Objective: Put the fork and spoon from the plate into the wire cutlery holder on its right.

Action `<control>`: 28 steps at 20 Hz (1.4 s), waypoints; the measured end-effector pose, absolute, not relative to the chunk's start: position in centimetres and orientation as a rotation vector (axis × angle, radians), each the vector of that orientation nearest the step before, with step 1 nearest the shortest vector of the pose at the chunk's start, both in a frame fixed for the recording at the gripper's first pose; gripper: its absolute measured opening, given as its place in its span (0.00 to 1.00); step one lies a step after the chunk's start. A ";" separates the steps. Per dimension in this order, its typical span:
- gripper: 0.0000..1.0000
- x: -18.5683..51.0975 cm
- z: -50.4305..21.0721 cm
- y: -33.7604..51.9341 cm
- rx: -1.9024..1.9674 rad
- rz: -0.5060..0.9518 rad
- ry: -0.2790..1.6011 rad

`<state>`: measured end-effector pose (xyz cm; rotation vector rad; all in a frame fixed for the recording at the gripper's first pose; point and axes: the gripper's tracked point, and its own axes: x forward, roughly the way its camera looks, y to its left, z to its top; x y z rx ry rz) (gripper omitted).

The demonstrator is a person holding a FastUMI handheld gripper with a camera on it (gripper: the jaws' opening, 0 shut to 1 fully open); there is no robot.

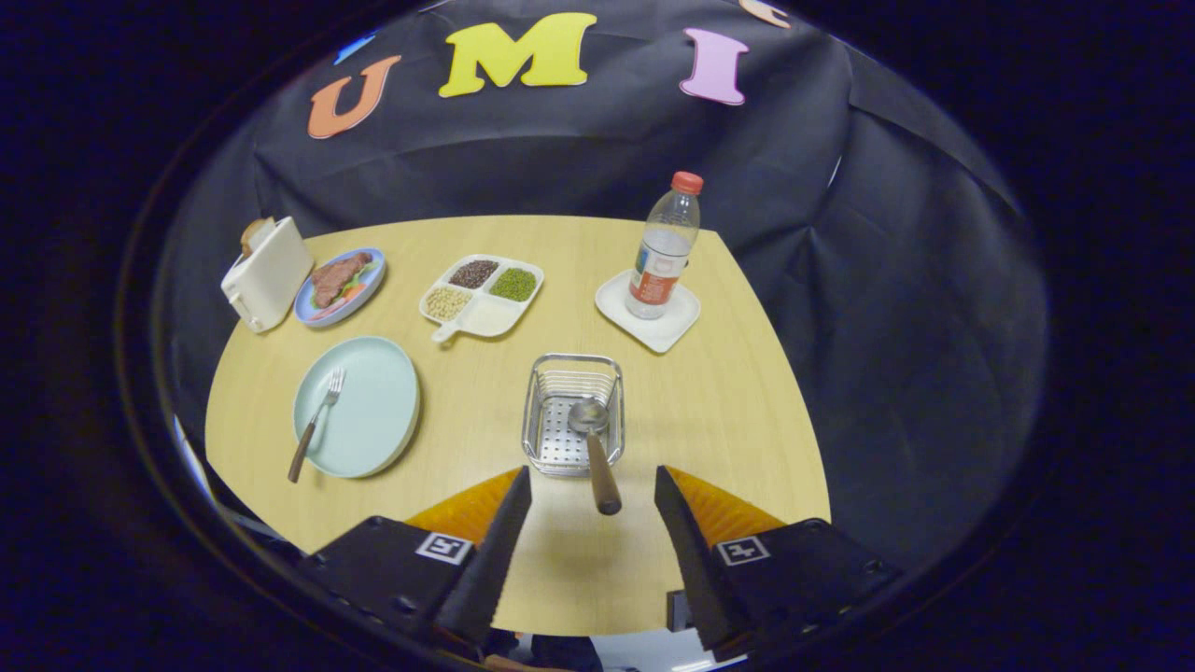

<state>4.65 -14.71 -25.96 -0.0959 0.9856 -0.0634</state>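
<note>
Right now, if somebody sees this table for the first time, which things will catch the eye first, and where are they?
First is the spoon, its bowl inside the wire cutlery holder and its handle sticking out toward the open gripper, which touches nothing. Left of the holder, the fork lies on the pale plate. Beyond the holder, a water bottle stands upright on a white square dish.

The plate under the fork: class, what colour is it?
Pale mint green plate, clearest in the gripper view.
</note>
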 end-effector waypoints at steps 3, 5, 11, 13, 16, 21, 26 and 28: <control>0.95 5.2 -24.9 -14.2 -0.113 -0.090 0.942; 0.97 5.3 -24.2 -13.2 -0.102 -0.094 0.929; 0.96 5.1 -23.5 -10.1 -0.076 -0.081 0.919; 0.96 5.2 -23.5 -8.9 -0.081 -0.078 0.914; 0.96 5.5 -23.1 -6.6 -0.098 -0.066 0.907; 0.96 5.9 -23.2 -1.8 -0.141 -0.020 0.901; 0.96 5.7 -24.5 2.5 -0.151 0.020 0.923; 0.96 5.2 -25.4 4.0 -0.158 0.034 0.942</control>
